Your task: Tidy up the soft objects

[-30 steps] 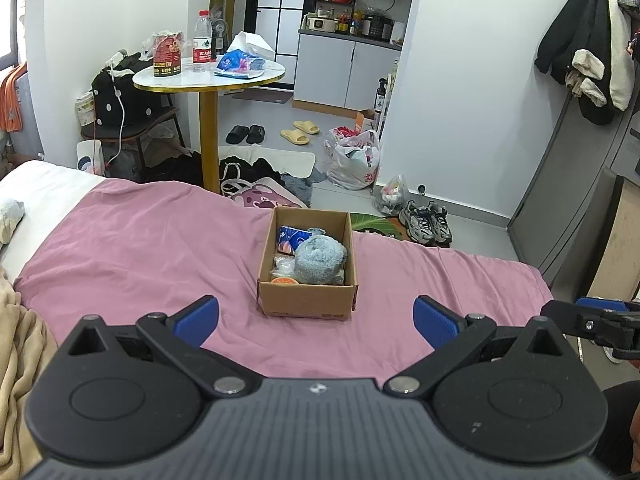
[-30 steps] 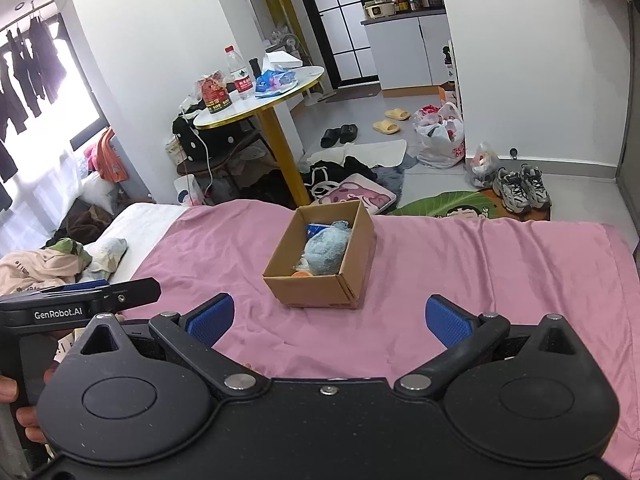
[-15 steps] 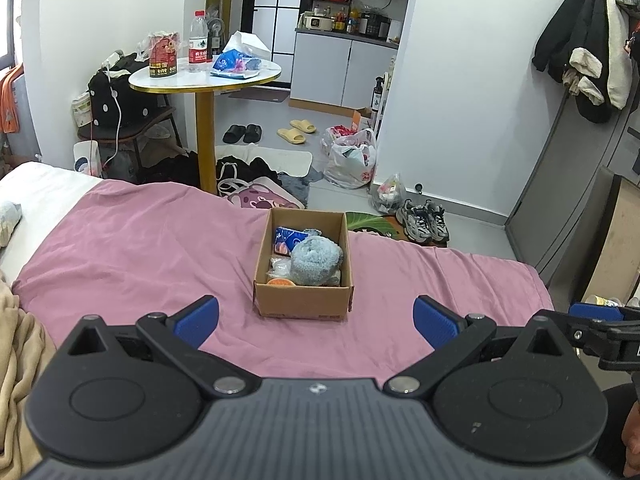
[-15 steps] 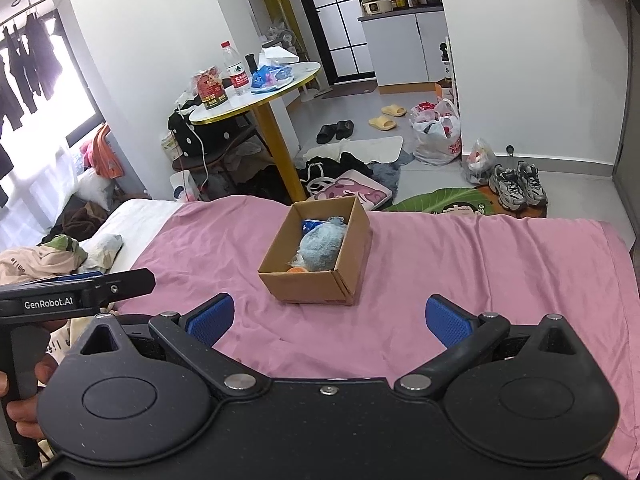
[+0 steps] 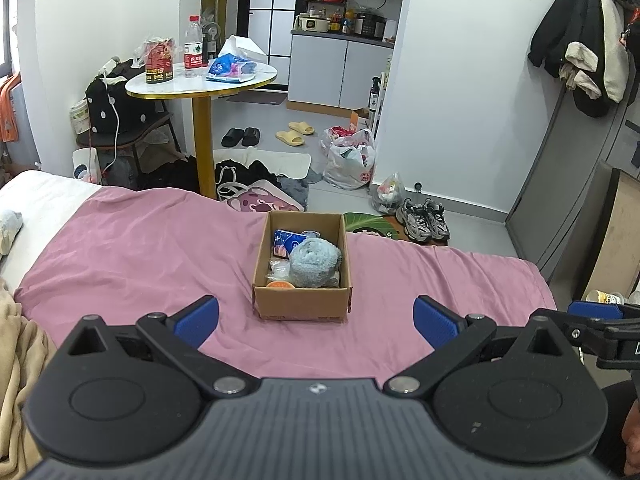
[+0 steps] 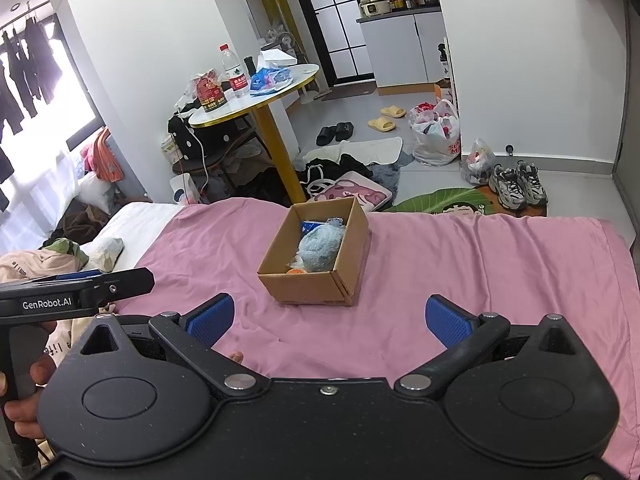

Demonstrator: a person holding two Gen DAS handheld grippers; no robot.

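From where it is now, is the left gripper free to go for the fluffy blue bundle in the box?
Probably yes. The left gripper is open and empty, the cardboard box is open-topped straight ahead, and the fluffy blue bundle lies on top. Only bare pink sheet lies between.

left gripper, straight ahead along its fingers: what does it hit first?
Likely the cardboard box, its near wall centred between the open left gripper fingers. Only pink sheet lies between. Depth is unclear; a downward tilt would meet the sheet first.
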